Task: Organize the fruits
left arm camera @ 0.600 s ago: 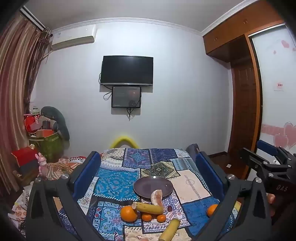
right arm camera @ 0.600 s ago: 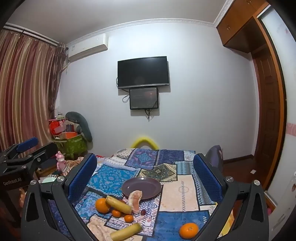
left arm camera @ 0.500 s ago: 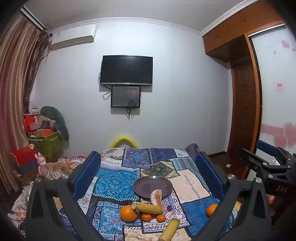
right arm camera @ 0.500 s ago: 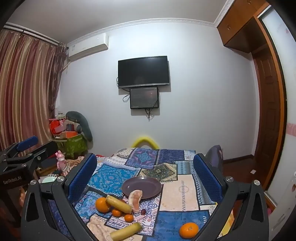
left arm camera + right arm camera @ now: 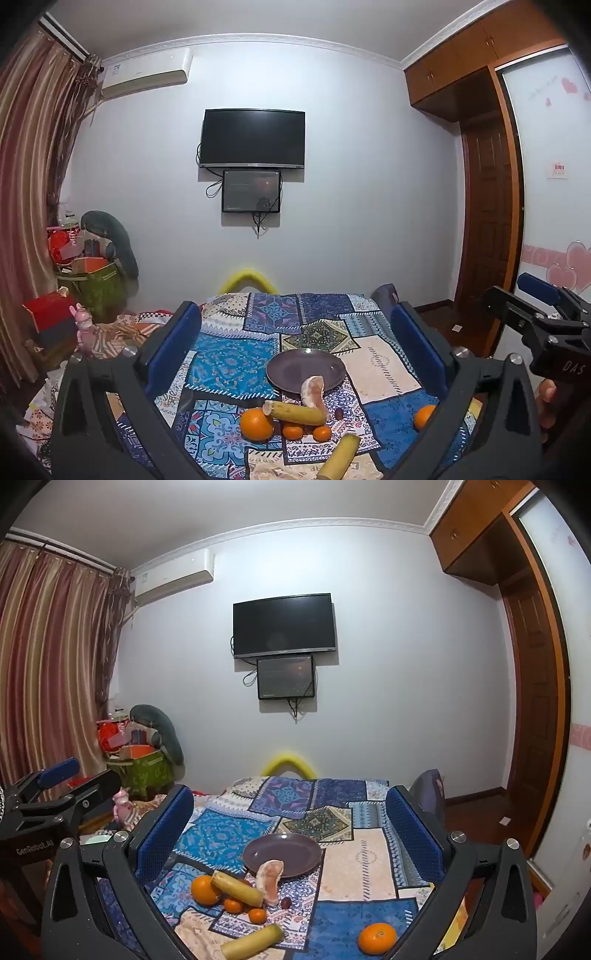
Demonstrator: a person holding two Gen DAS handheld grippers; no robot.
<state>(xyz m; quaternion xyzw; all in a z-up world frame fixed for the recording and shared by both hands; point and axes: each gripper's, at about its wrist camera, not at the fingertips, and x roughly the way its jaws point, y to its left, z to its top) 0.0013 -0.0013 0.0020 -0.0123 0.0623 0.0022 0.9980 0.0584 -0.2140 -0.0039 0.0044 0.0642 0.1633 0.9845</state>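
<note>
The round dark purple plate (image 5: 282,853) rests empty on the patchwork-cloth tabletop (image 5: 354,860). Touching the plate's near rim lies a peeled pale pink pomelo segment (image 5: 270,877). Nearer than the plate lie a large orange (image 5: 204,890), a yellow-green cane piece (image 5: 236,888), two small tangerines (image 5: 257,915) and a small dark fruit (image 5: 285,902), too small to identify. A second cane piece (image 5: 340,456) is cut off by the lower frame edge. A further orange (image 5: 376,938) lies well right of the plate, partly hidden in the left view. Left tongs (image 5: 295,341) and right tongs (image 5: 290,819) stand fully open, gripping nothing.
</note>
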